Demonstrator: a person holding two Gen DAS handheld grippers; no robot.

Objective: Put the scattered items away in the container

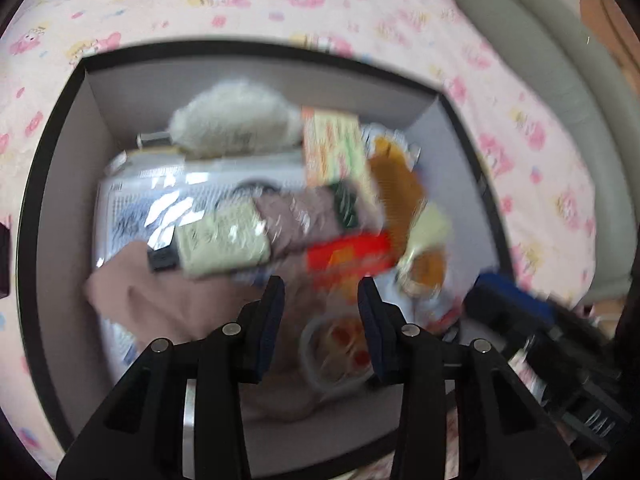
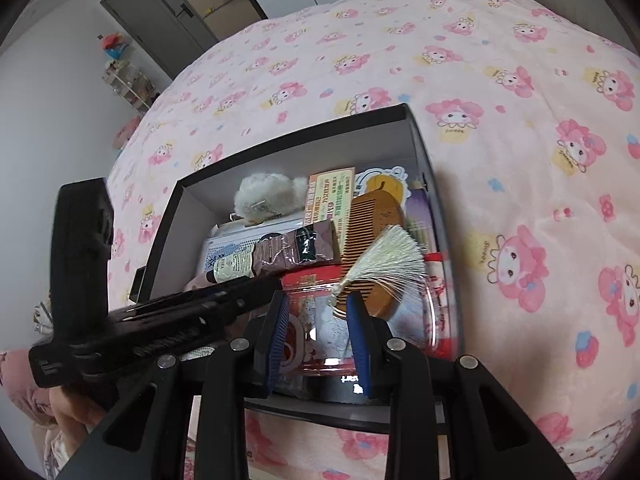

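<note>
Directly ahead of both pairs of fingers: black box (image 2: 420,148) on the bed (image 2: 500,100), filled. Contents: wooden comb (image 2: 372,220) with tassel, long axis running away from the right gripper (image 2: 318,340); tube (image 1: 224,240); fluffy toy (image 1: 236,120). Right gripper nearer the comb. Left gripper (image 1: 322,320) over the box. Both parted, holding nothing.
</note>
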